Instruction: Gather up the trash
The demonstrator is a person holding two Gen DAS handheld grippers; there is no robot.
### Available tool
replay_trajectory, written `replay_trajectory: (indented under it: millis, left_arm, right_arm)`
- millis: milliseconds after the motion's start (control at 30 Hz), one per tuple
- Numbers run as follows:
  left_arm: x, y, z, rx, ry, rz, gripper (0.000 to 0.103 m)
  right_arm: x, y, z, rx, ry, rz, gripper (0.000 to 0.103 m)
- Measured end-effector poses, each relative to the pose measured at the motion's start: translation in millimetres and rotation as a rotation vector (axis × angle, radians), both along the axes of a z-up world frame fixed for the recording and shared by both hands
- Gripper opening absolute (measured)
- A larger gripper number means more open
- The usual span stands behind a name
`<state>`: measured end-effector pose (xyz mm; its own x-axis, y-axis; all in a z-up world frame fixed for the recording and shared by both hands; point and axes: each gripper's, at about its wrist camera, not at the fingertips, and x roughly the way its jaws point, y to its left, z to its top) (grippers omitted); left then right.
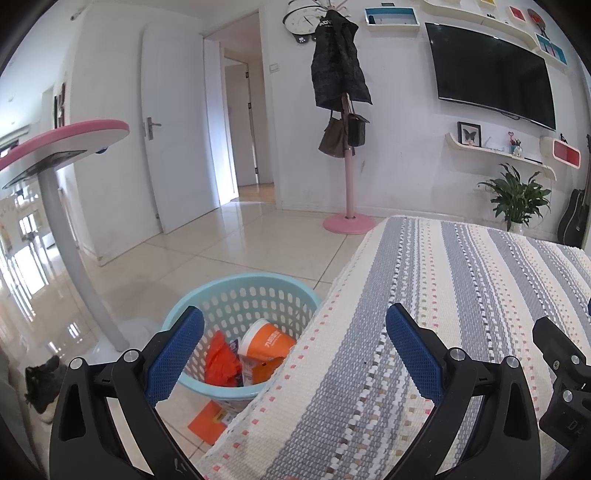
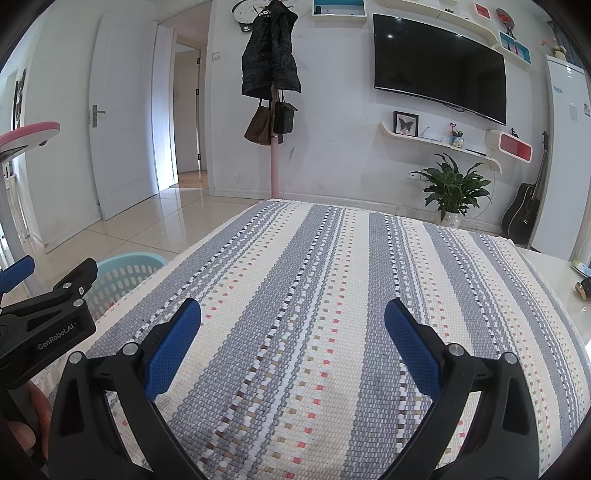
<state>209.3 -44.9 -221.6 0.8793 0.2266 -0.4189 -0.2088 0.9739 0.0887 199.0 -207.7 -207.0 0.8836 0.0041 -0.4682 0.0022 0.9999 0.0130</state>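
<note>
Both tools gape wide and empty: left tool (image 1: 295, 350) above the trash-filled basket (image 1: 207, 299), right tool (image 2: 293, 341) over the striped cloth (image 2: 332, 277).

I count two grippers, my left gripper (image 1: 293, 349) and my right gripper (image 2: 291, 341), each with two blue fingers spread wide. I see one blue basket (image 1: 236, 295) on the floor. Inside it I can count one orange cup (image 1: 267, 341) and one red bag (image 1: 221, 360); more may be hidden. One orange paper (image 1: 208, 426) lies on the floor. There is one striped cloth (image 2: 314, 295), one coat stand (image 1: 347, 184) with two bags, one TV (image 2: 439, 66), one plant (image 2: 452, 184), one guitar (image 2: 524, 210) and one clock (image 1: 301, 18).
</note>
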Motion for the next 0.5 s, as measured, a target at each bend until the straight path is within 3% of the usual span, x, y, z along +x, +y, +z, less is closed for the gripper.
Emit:
replay_trajectory:
  millis: [500]
  left_arm:
    - [0.6, -0.1, 1.5, -0.005, 0.005, 0.016, 0.096]
  right_arm:
    - [-0.1, 1.1, -0.3, -0.001, 0.000, 0.000, 0.095]
